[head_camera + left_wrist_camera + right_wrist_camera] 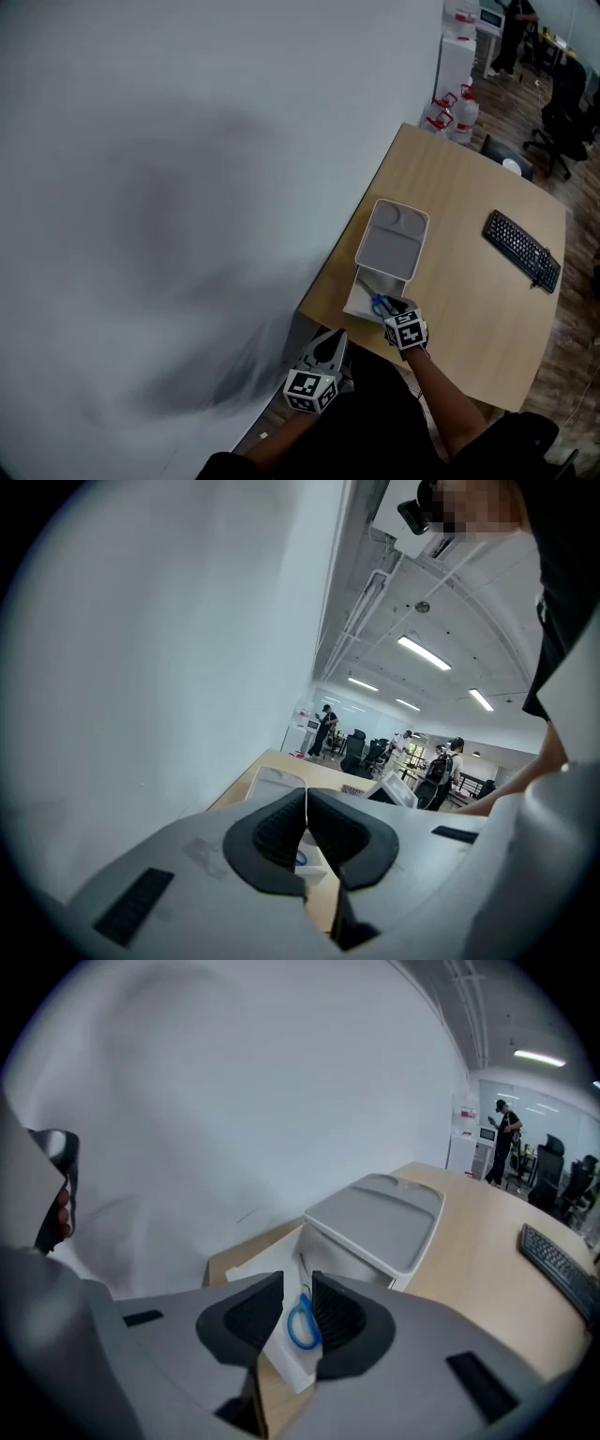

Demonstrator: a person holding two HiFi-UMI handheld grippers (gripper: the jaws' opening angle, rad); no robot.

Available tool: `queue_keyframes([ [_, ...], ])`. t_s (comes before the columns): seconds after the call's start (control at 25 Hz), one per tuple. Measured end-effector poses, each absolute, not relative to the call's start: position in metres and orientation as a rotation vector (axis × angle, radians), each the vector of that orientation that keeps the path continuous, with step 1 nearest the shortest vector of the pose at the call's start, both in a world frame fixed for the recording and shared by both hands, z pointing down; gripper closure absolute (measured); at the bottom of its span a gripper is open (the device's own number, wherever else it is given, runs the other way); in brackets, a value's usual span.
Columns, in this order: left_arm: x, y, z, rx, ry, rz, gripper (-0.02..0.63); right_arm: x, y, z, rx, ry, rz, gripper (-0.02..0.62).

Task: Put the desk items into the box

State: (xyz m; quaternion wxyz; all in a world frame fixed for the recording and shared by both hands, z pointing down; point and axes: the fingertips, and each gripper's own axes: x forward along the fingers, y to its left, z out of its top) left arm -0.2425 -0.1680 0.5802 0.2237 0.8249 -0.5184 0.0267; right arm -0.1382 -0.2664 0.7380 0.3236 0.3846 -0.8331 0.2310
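Right gripper (297, 1283) is held over the box's (392, 239) open drawer (286, 1363), jaws narrowly apart, nothing gripped | blue scissors (303, 1321) are seen through the gap, lying in the drawer, blades hard to make out | left gripper (306, 799): jaws are closed together, empty, bench (247, 780) largely hidden behind them

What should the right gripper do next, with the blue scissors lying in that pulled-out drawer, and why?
Probably nudge the drawer shut. The right gripper has its jaws apart above it, gripping nothing, the scissors lie loose in the drawer beneath them, and the drawer sticks out from the white box.
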Motion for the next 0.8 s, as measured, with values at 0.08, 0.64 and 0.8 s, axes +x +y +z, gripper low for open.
queue_keyframes([
  [0.08,-0.244,-0.158,0.576,2.274,-1.454,0.046,0.589,-0.134,-0.256,0.718,1.039,-2.212,0.569,0.456],
  [0.64,-0.2,-0.097,0.559,2.37,-1.313,-0.047,0.589,-0.096,-0.153,0.605,1.27,-2.356,0.469,0.532],
  [0.8,-0.191,-0.089,0.556,2.367,-1.294,-0.046,0.589,-0.081,-0.137,0.59,1.334,-2.374,0.477,0.532],
])
